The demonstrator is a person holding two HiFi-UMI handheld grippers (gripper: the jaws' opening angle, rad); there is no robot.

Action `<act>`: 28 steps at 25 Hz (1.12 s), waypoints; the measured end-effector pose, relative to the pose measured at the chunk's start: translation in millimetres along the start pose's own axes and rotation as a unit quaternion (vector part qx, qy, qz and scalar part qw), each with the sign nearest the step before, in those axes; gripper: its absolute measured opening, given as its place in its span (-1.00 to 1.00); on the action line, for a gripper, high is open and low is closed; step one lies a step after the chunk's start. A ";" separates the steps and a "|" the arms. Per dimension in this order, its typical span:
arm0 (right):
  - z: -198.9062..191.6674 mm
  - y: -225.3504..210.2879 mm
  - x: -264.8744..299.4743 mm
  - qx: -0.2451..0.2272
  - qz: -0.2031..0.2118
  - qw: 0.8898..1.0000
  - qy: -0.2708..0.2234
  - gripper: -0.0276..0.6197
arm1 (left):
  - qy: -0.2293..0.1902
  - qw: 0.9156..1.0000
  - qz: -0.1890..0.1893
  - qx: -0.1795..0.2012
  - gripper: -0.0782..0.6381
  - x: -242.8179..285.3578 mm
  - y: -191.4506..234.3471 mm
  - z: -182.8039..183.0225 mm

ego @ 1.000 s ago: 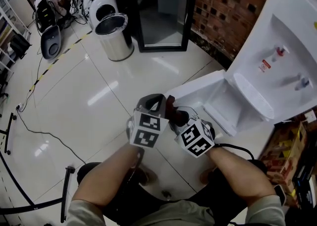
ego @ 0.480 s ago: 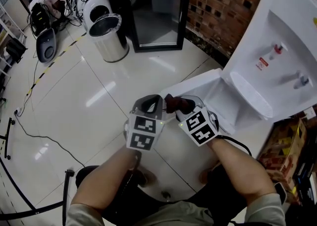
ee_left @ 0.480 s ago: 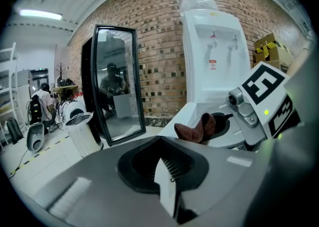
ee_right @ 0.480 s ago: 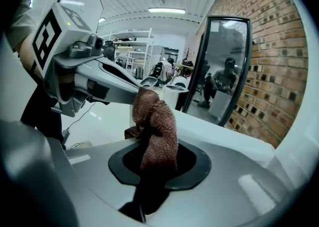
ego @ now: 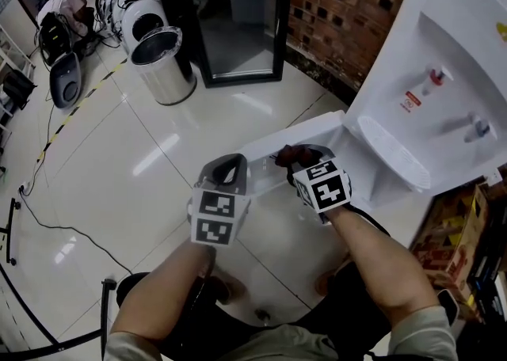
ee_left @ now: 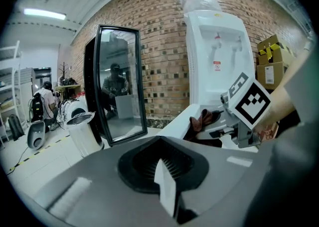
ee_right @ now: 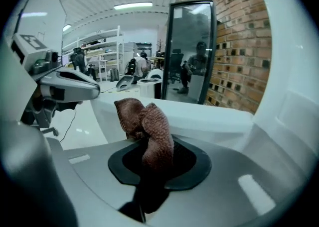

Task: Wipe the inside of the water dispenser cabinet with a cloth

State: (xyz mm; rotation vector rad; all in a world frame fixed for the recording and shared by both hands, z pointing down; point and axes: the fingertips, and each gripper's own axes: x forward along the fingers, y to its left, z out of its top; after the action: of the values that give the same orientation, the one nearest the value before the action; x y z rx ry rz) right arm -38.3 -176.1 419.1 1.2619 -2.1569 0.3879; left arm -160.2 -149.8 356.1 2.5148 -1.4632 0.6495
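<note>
A crumpled reddish-brown knitted cloth [ee_right: 147, 121] is pinched between the jaws of the right gripper [ego: 305, 168], its loose upper end bunching up above them. In the head view the cloth hangs over the edge of the swung-open white cabinet door [ego: 317, 131], just in front of the low compartment of the tall white plastic water dispenser [ego: 444, 51]; whether it touches the door cannot be told.

The left gripper [ego: 226, 173] sits just beside the right one, clear of the door, its jaws pressed together with nothing in them.

On the dispenser's front, a red tap [ego: 435, 77] and a blue tap [ego: 478, 126] stand over the drip recess, with a small red-and-white sticker [ego: 409, 101] under the red tap; its print is too small to read. Each gripper's cube carries black-and-white square markers without letters.

Farther off stand a red brick wall [ego: 341, 3], a black-framed upright mirror [ego: 238, 19] leaning by it, and a round brushed-steel bin [ego: 162, 62] on the glossy white tiled floor [ego: 119, 161]. Brown cardboard boxes [ee_left: 271, 64] with yellow tape sit beside the dispenser; no wording is legible.
</note>
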 end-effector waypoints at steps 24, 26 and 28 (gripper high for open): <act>-45.7 -142.3 -46.7 0.256 -0.202 0.945 -0.040 -0.64 | 0.003 1.000 0.000 0.009 -0.78 4.2 -5.8 1.5; -46.1 -142.2 -43.5 0.242 -0.203 0.948 -0.034 -0.64 | 0.003 1.000 0.000 0.008 -0.78 4.0 -6.4 1.3; -45.5 -141.7 -40.0 0.234 -0.201 0.951 -0.030 -0.64 | 0.003 1.000 -0.002 0.006 -0.78 4.1 -7.4 1.0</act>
State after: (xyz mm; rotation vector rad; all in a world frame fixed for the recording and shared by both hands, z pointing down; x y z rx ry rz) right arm 114.4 -196.3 422.3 1.9509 -1.8426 0.7190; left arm -151.8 -149.7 357.6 2.5223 -1.4560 0.6673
